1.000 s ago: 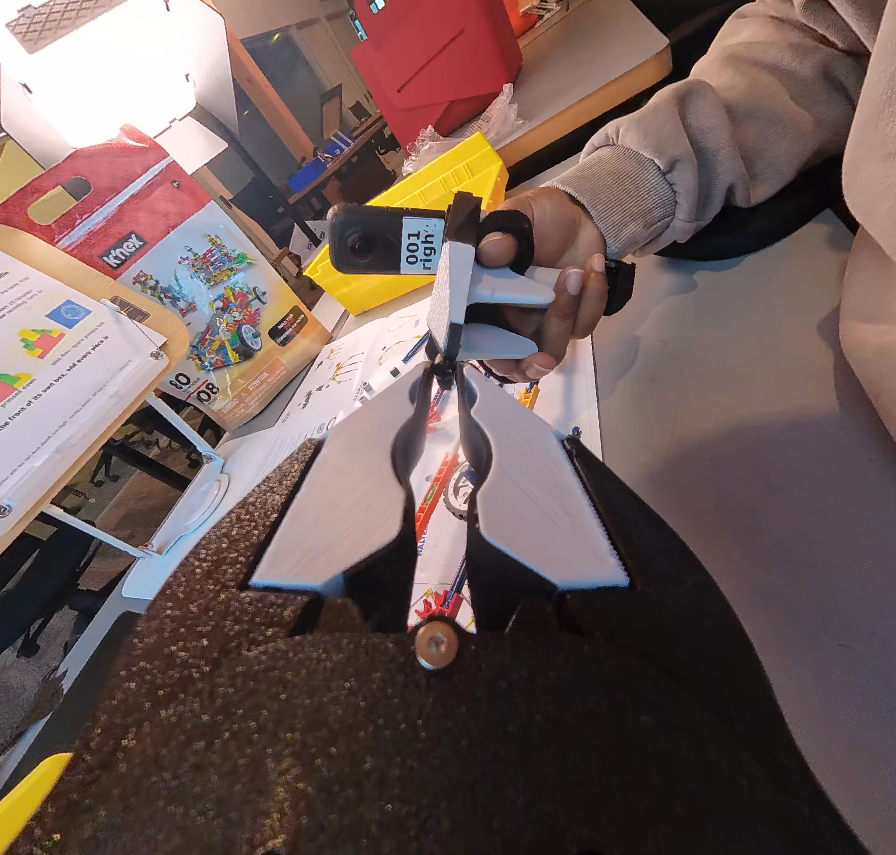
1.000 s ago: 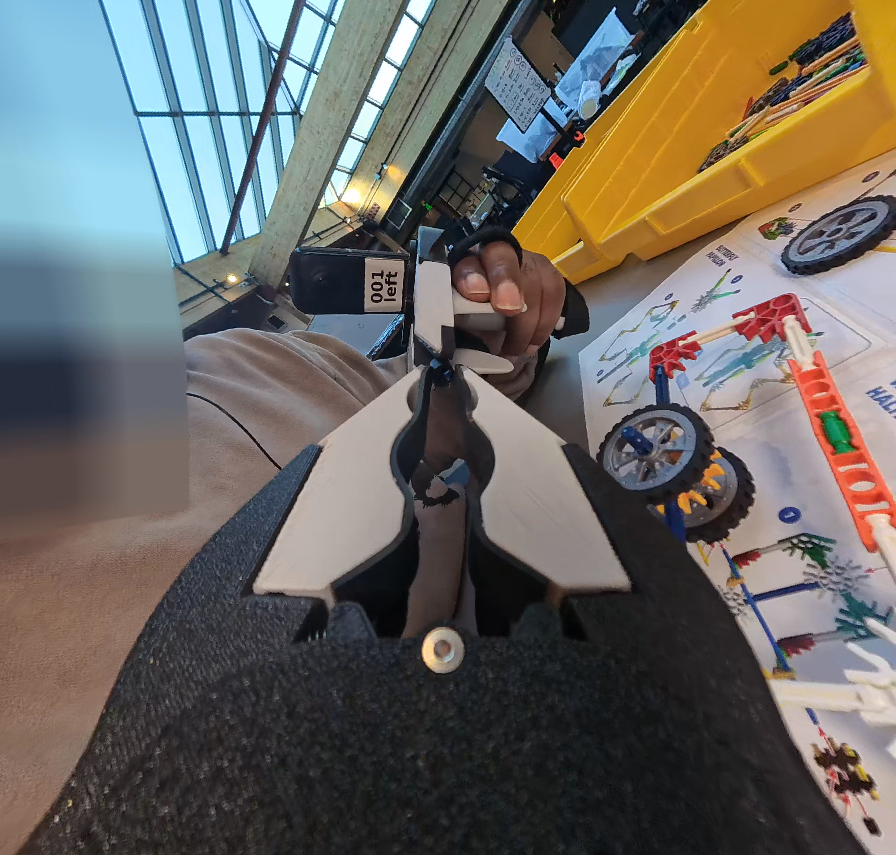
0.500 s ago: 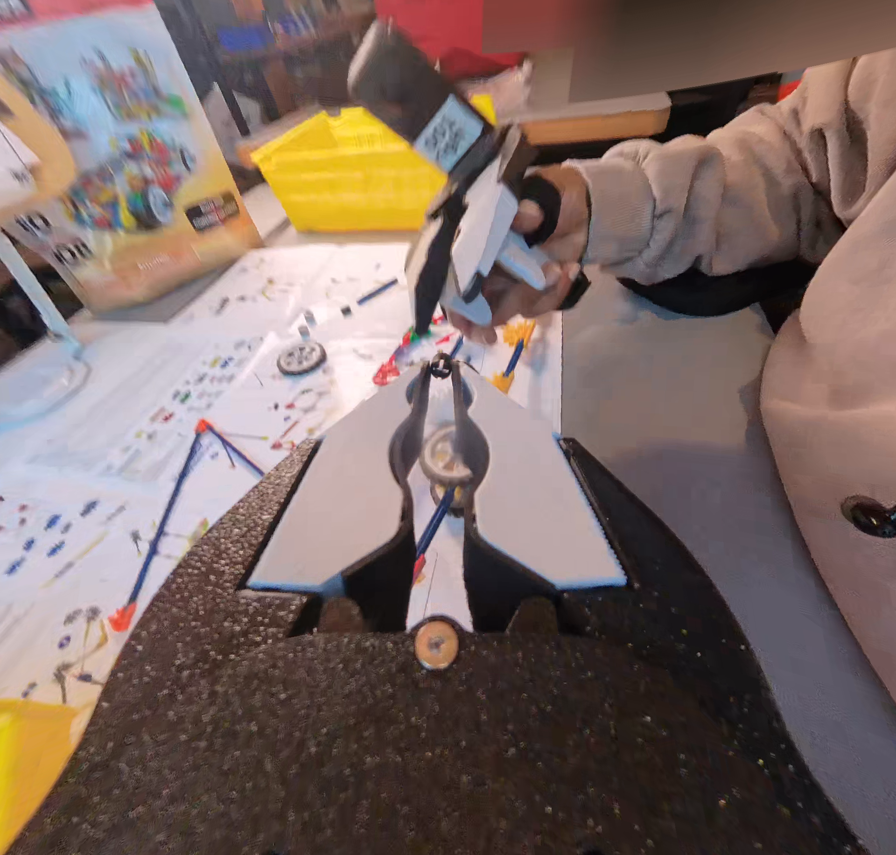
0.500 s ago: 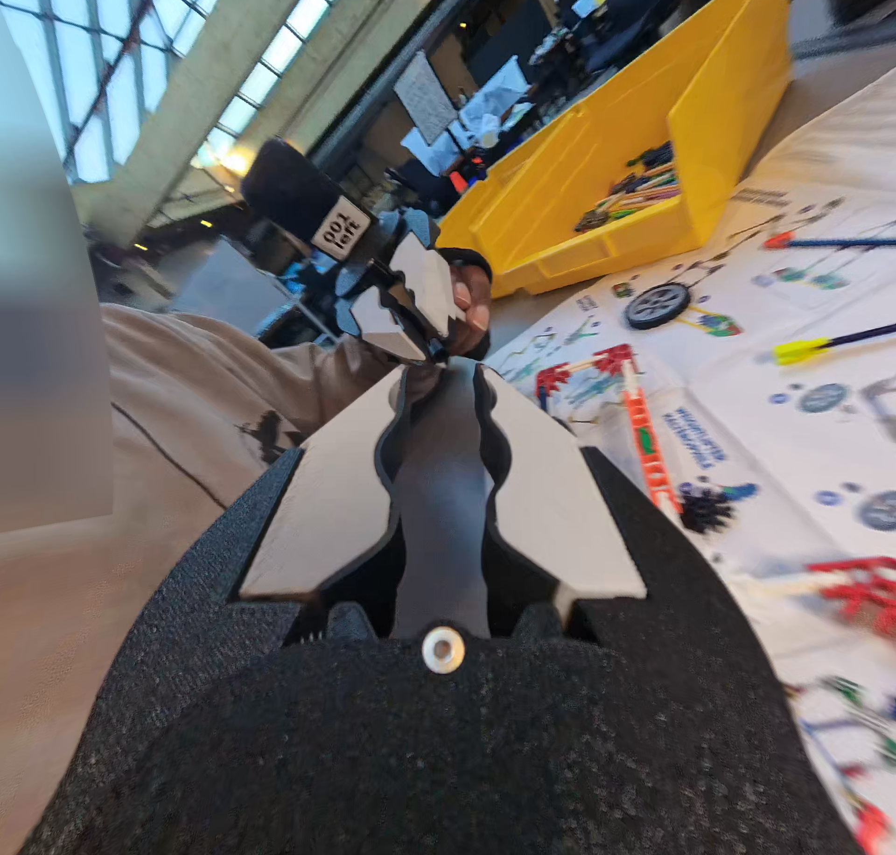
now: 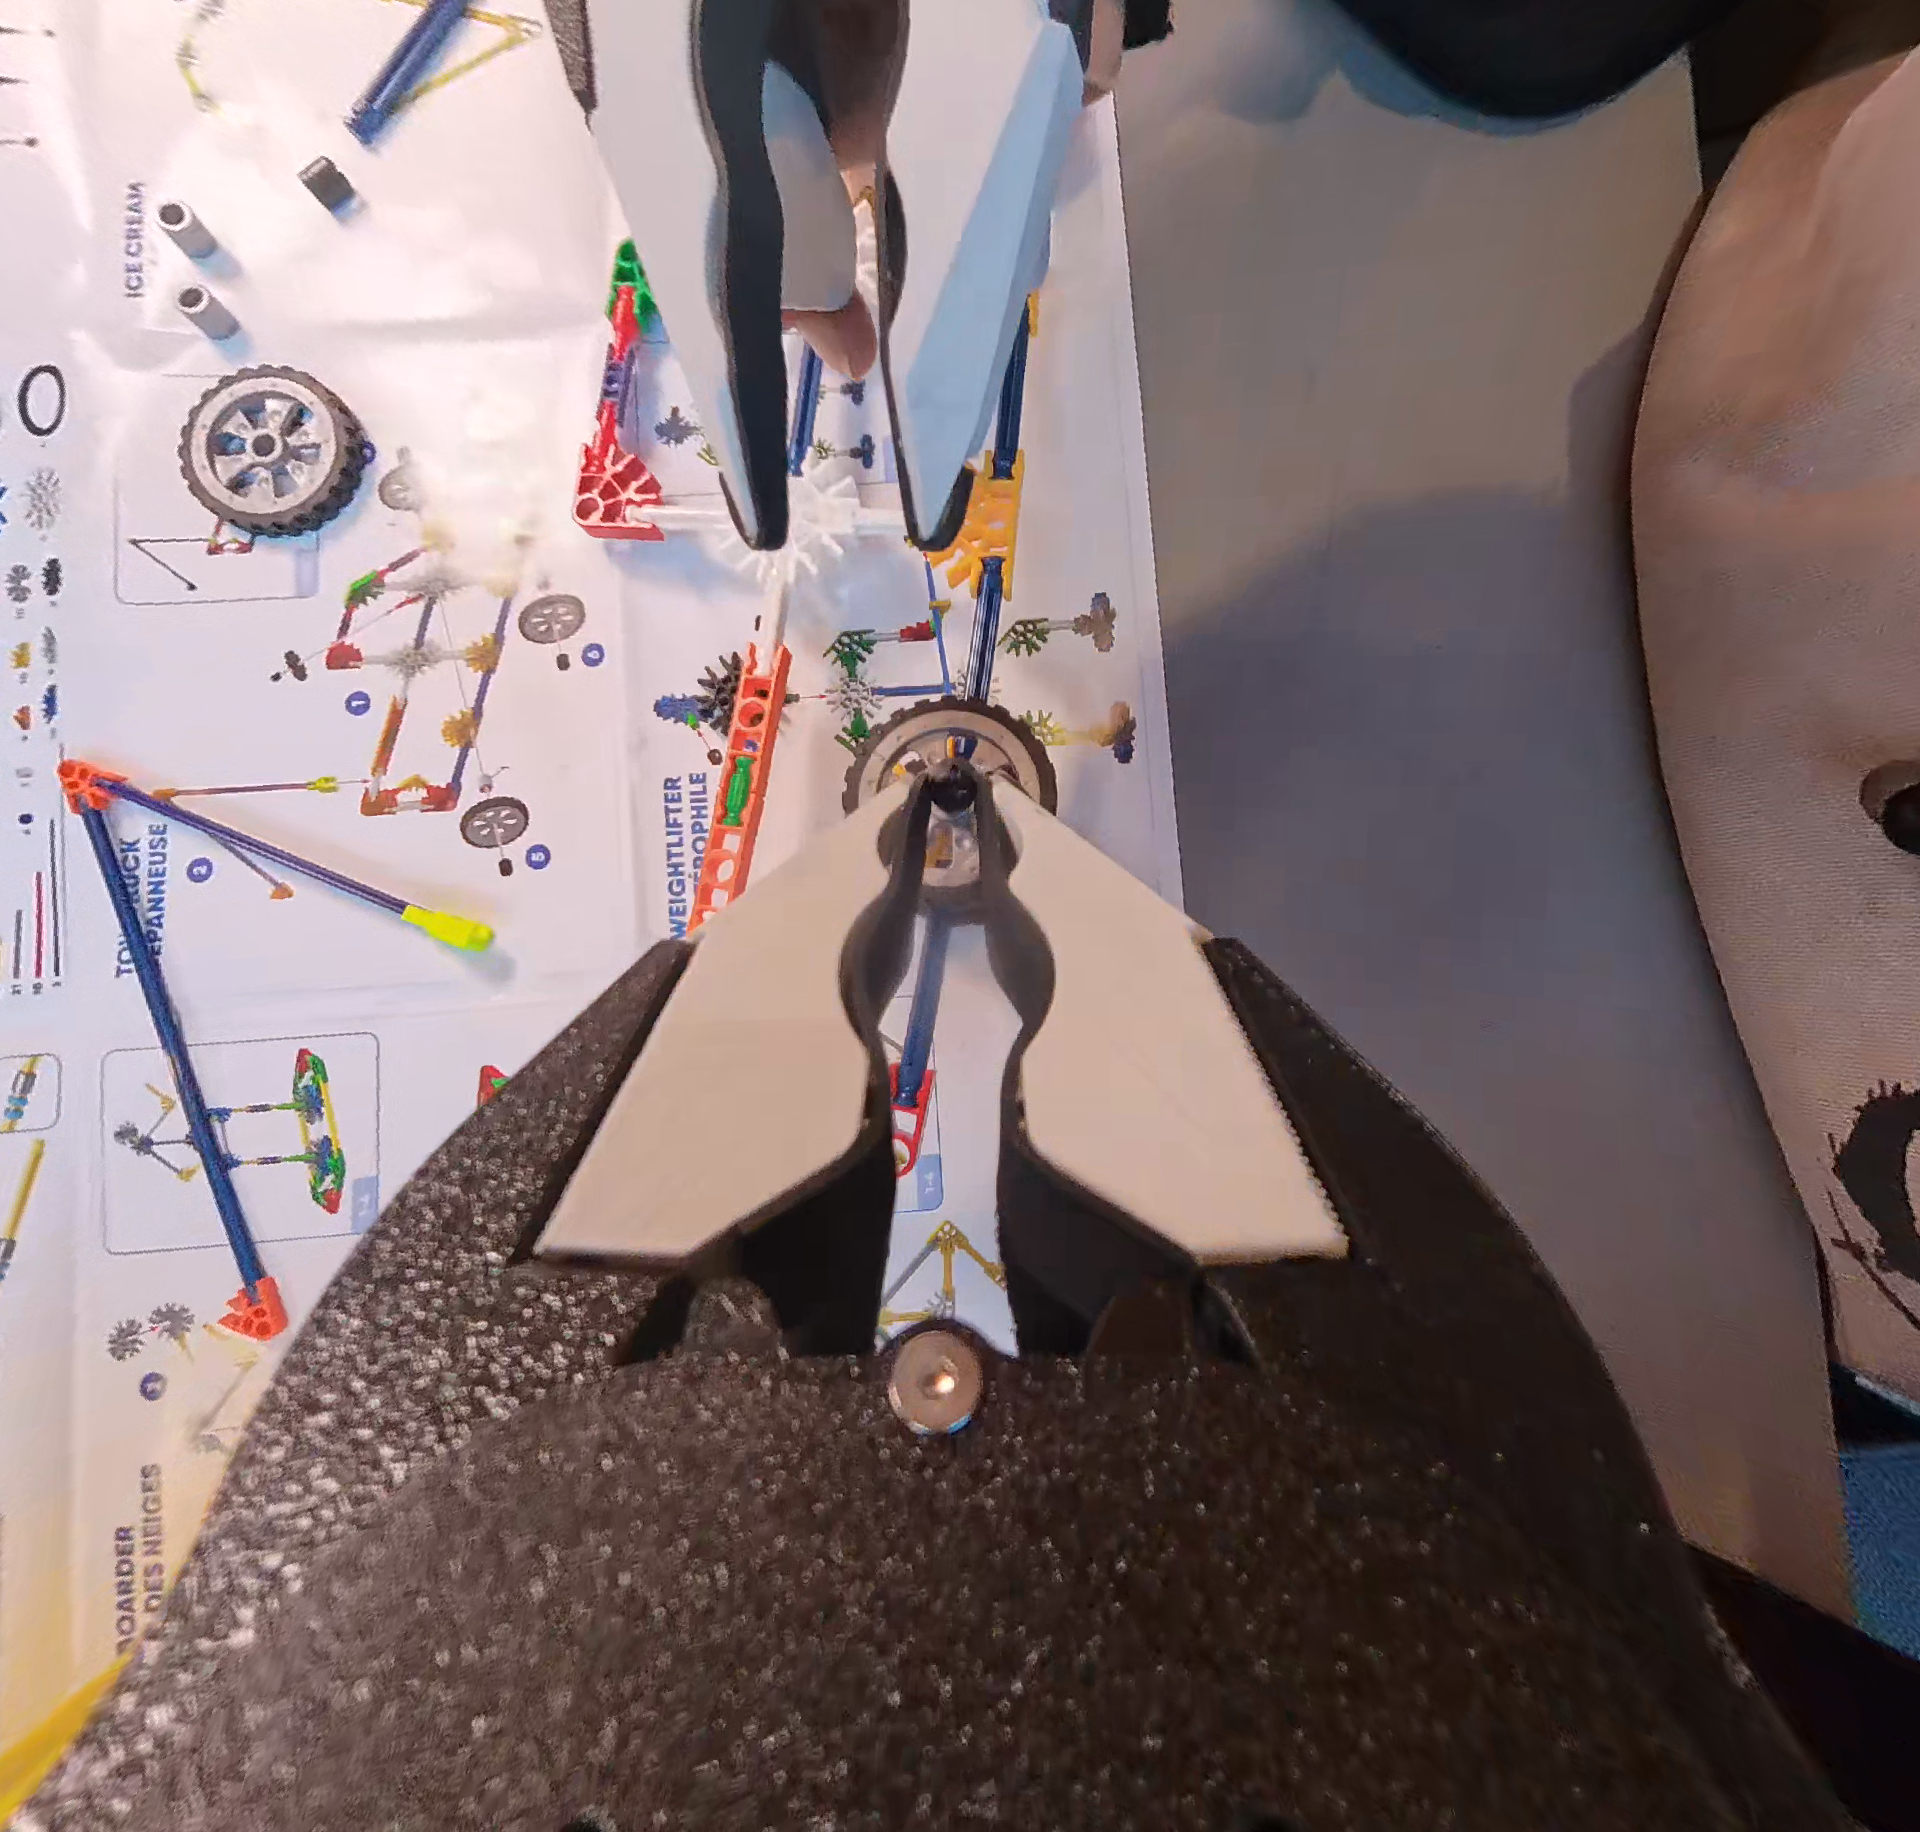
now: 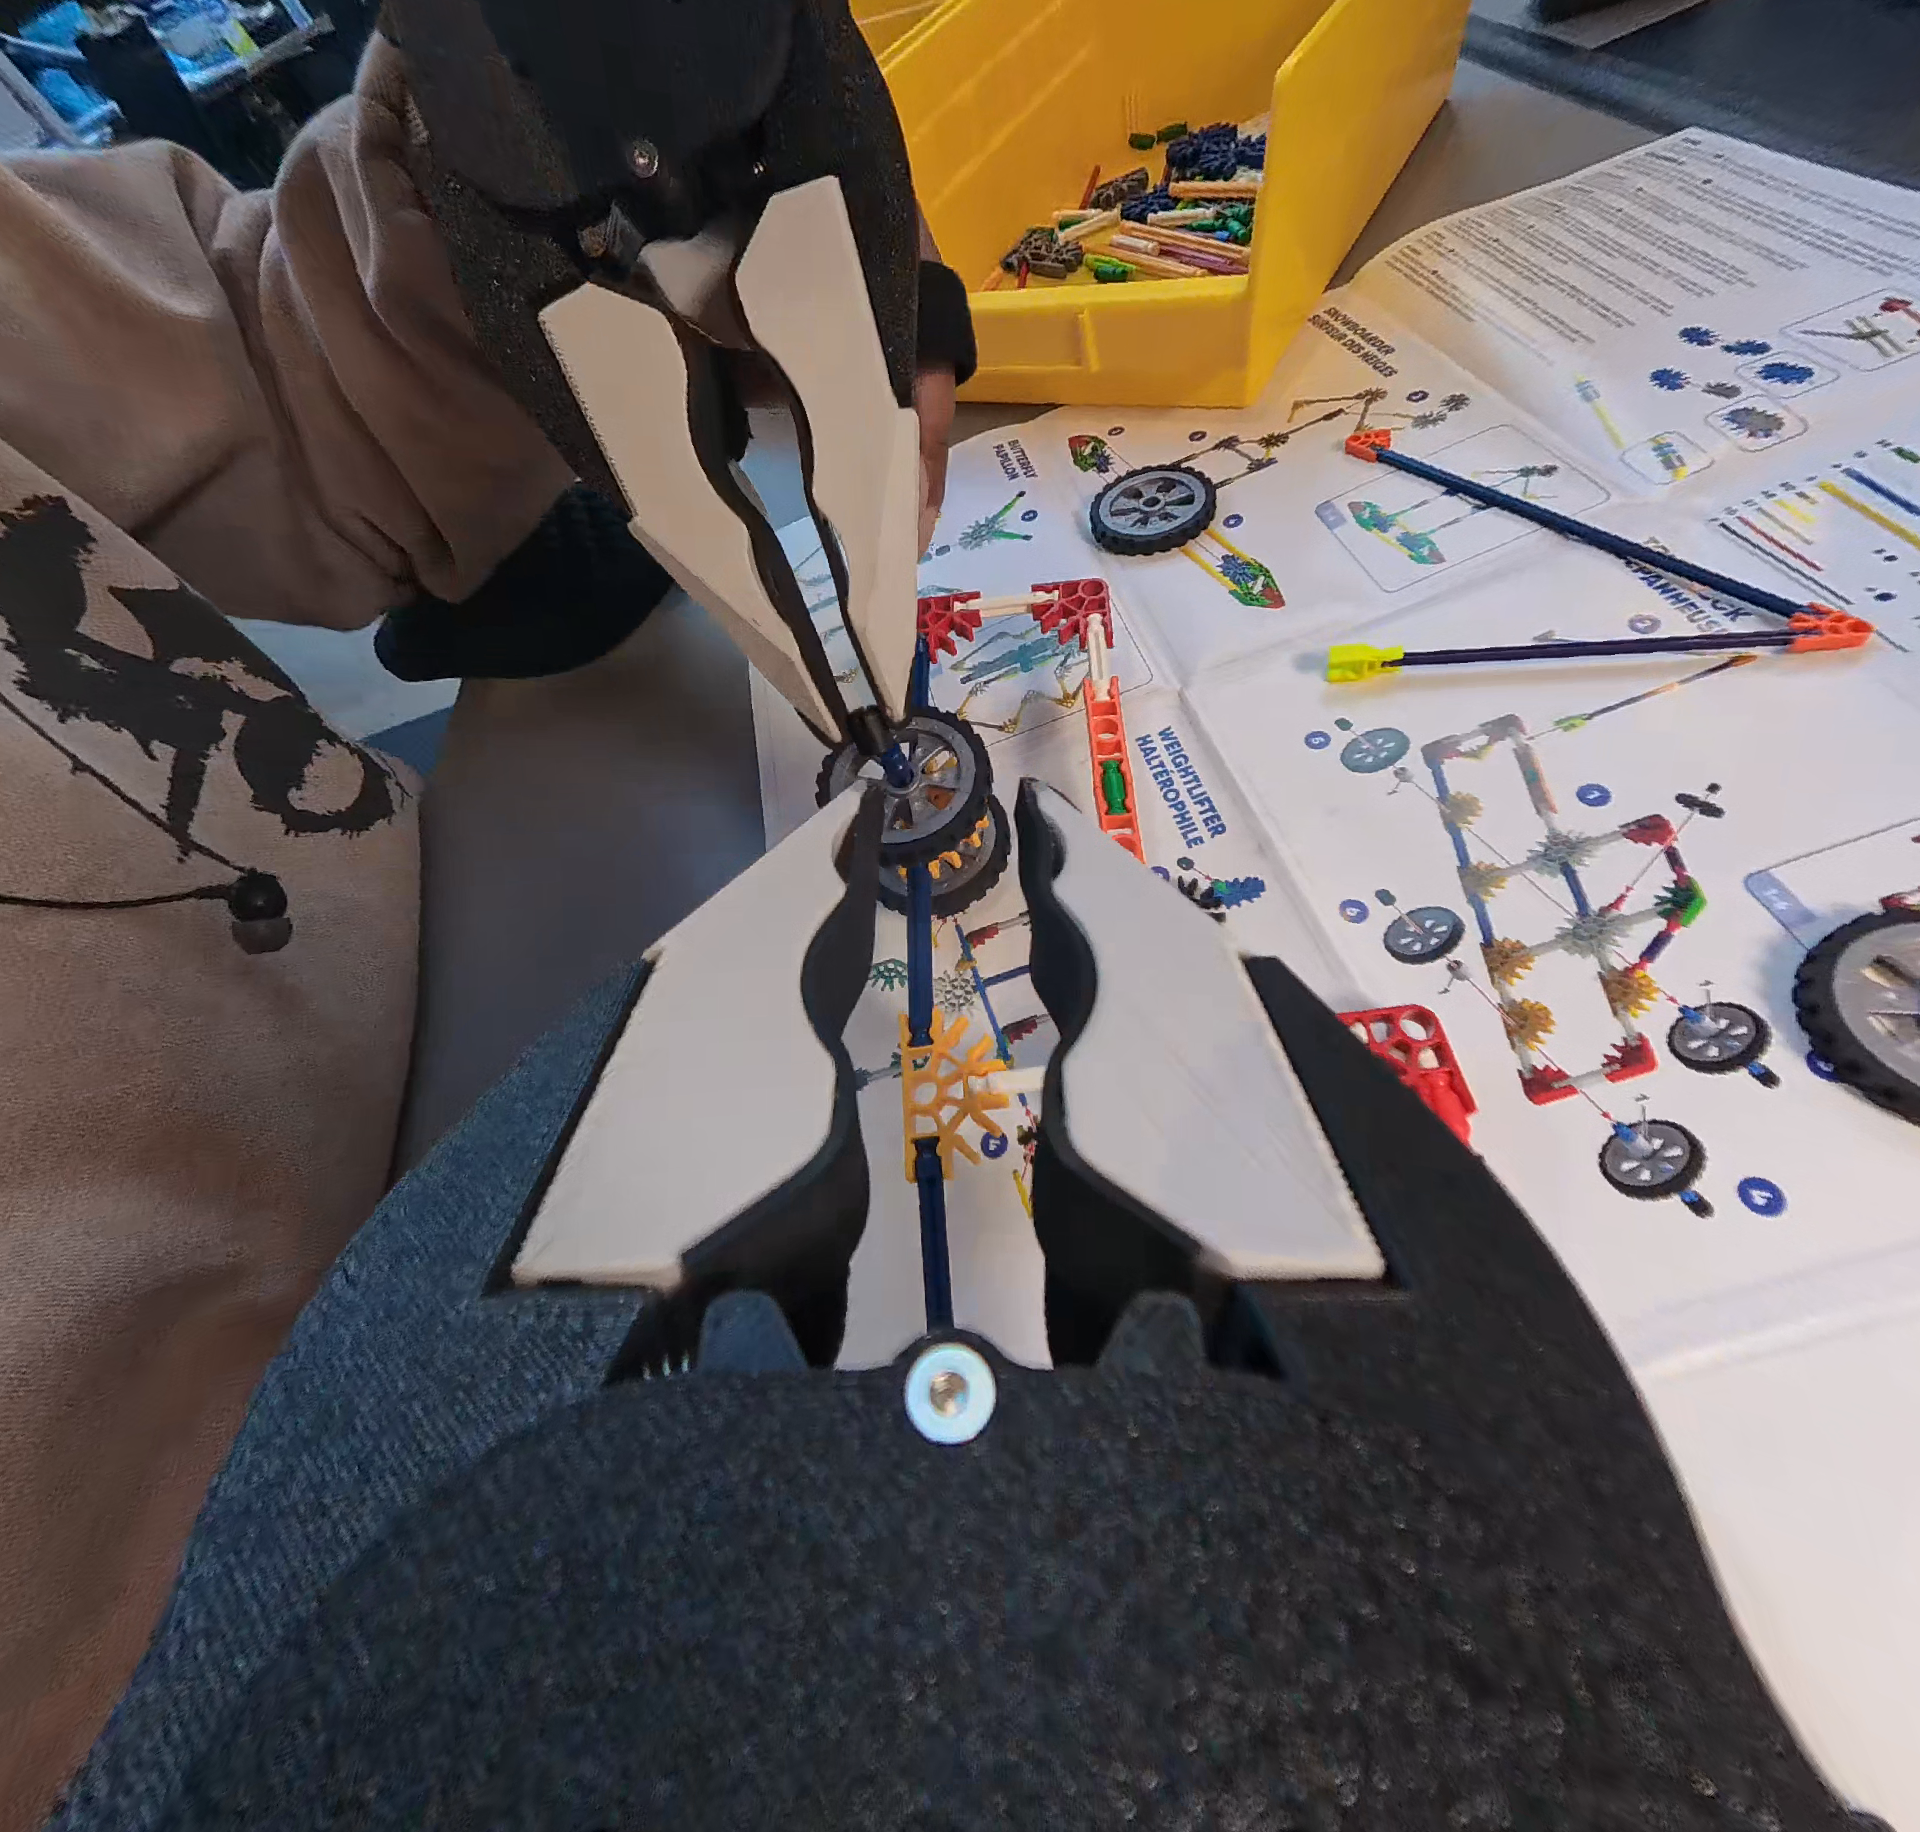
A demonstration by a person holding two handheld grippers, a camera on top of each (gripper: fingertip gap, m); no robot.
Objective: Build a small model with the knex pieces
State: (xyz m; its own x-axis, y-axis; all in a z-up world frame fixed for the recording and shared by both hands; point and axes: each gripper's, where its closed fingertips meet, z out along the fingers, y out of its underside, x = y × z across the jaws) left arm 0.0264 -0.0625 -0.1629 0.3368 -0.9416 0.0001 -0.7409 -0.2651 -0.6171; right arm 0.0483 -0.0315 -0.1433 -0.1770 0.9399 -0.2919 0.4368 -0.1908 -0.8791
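left tongs (image 5: 951, 795) pinching half-hidden wheel axle (image 5: 948, 797)

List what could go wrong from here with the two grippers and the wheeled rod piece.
1. The left gripper pinches only the small black cap at the end of the blue rod, with its very tips. So slight a hold may slip or pull the cap off.
2. The right gripper is open, with the grey wheel seemingly between its tips, close to the left gripper's. Closing in could knock the grippers together or push the wheel askew.
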